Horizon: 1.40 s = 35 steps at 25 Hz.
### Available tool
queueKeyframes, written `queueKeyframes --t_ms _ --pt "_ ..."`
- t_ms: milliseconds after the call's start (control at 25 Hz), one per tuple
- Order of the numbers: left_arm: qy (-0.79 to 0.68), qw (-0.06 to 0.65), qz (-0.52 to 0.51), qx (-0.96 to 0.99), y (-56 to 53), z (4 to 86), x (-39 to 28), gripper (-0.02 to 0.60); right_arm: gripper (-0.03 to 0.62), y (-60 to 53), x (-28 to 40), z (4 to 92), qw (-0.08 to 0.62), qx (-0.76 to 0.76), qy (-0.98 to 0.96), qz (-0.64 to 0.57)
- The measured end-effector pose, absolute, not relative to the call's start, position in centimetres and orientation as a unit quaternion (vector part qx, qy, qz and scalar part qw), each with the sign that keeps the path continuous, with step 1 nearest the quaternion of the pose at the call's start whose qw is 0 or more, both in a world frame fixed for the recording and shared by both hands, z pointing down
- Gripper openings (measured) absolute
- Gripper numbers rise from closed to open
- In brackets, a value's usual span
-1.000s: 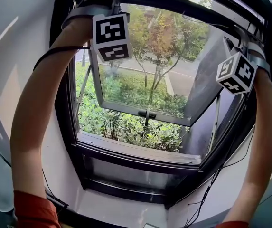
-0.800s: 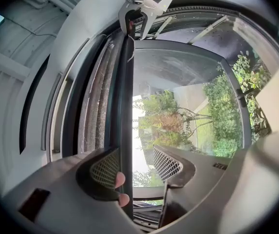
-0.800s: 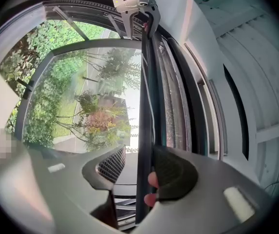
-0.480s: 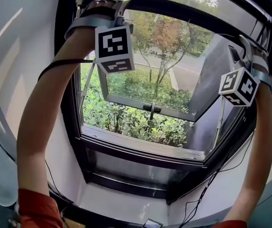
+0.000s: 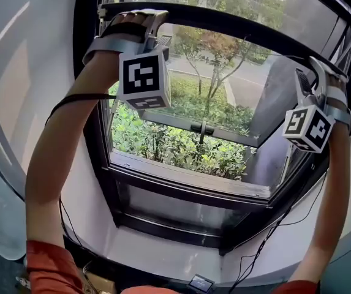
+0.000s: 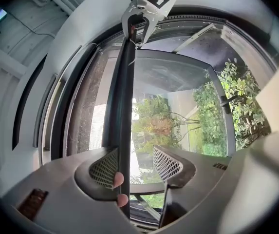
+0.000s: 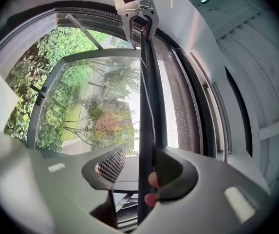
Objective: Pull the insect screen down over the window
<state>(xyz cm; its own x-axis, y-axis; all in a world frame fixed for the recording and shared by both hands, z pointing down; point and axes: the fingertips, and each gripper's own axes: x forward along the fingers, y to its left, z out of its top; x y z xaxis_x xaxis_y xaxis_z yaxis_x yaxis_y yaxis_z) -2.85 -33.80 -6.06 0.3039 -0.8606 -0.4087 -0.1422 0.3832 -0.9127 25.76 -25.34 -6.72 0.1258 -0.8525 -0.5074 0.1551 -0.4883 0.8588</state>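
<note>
Across the top of the head view, the insect screen's black bottom bar [image 5: 224, 22] sits lower than a second ago, hooked between the parted jaws of left gripper [image 6: 134, 162] and right gripper [image 7: 141, 167]; most of the dark-framed window [image 5: 187, 192] remains uncovered.

Orange-red sleeves [image 5: 50, 267], grey tools [image 6: 135, 165], marker cubes [image 5: 142, 77]

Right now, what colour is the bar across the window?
The bar is black, clearest in the head view.

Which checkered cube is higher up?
The left cube, on the left hand-held gripper; in the head view it sits higher than the right cube.
</note>
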Motion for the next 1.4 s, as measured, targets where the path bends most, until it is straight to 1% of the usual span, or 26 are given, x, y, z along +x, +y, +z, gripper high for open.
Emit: queueKeyframes --t_ms 360,680,840,1400 --pt "0.508 0.647 -0.29 -0.489 -33.6 -1.9 -2.9 0.218 0.195 -25.2 25.7 -2.3 0.423 0.619 -0.296 -0.591" --pt "0.502 0.647 -0.298 -0.49 -33.6 1.3 -3.0 0.219 0.195 -25.1 25.6 0.6 0.41 0.625 -0.306 -0.59" --pt "0.503 0.645 -0.303 -0.49 -33.7 3.3 -3.0 0.219 0.195 -25.1 25.5 2.6 0.421 0.622 -0.312 -0.582" --pt "0.477 0.64 -0.317 -0.512 -33.2 9.5 -3.0 0.219 0.195 -24.6 25.4 9.1 0.427 0.612 -0.34 -0.573"
